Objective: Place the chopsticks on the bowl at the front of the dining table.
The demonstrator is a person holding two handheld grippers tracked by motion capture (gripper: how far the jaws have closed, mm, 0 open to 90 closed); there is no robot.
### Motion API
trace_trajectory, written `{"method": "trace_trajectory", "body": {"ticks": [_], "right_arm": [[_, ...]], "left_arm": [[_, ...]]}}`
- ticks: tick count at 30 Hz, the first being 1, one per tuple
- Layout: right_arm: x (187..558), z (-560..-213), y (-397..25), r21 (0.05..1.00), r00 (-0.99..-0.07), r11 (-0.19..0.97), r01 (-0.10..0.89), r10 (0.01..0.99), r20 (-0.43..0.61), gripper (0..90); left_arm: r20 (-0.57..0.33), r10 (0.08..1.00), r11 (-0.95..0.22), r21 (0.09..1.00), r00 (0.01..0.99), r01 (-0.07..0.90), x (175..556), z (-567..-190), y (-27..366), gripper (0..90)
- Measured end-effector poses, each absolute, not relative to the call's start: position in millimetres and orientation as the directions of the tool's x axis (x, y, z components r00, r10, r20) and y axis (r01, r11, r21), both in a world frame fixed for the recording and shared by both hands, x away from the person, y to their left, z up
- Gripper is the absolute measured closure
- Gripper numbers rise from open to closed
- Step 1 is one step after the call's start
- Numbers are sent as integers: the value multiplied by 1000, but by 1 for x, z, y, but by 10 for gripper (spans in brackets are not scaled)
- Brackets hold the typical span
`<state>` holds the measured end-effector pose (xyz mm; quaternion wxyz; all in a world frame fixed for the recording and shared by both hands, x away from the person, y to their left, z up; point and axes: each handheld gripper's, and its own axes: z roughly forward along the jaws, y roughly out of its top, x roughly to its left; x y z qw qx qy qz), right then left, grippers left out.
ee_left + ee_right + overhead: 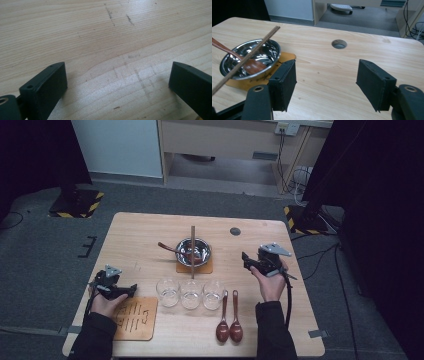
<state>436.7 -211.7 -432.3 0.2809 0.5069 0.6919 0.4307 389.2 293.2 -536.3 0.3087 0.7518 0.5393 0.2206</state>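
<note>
A steel bowl [194, 251] [249, 58] sits on a wooden coaster [194, 267] mid-table, holding a brown spoon [172, 249] [244, 62]. A long chopstick [192, 251] [247, 57] lies across its rim. In front stand three clear glasses [190, 293], with two dark red spoons [229, 319] to their right. My left gripper [131, 289] [117, 82] is open, low over bare wood at the table's left. My right gripper [245, 259] [325, 82] is open and empty, to the right of the bowl.
A wooden slotted board [134, 318] lies at the front left under my left hand. A round cable hole [235, 231] [339, 44] marks the far side of the table [150, 227]. Black stands and cables sit on the floor around it.
</note>
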Motion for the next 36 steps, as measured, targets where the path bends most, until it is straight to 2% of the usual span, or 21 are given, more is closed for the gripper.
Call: {"method": "trace_trajectory", "body": {"ticks": [8,17,23,36], "right_arm": [[413,-447,-253,883,-310,102,458,949,51,311],[385,-479,-291,878,-281,67,473,957,78,305],[379,-493,-310,866,-254,53,497,963,87,305],[374,-503,-329,865,-241,48,499,967,86,298]], "left_arm": [[0,943,-232,715,333,660,387,-536,292,86],[-12,935,-237,723,354,649,384,-532,289,232],[-33,928,-224,746,370,627,382,-525,286,266],[-36,872,-246,830,489,501,370,-497,260,302]]}}
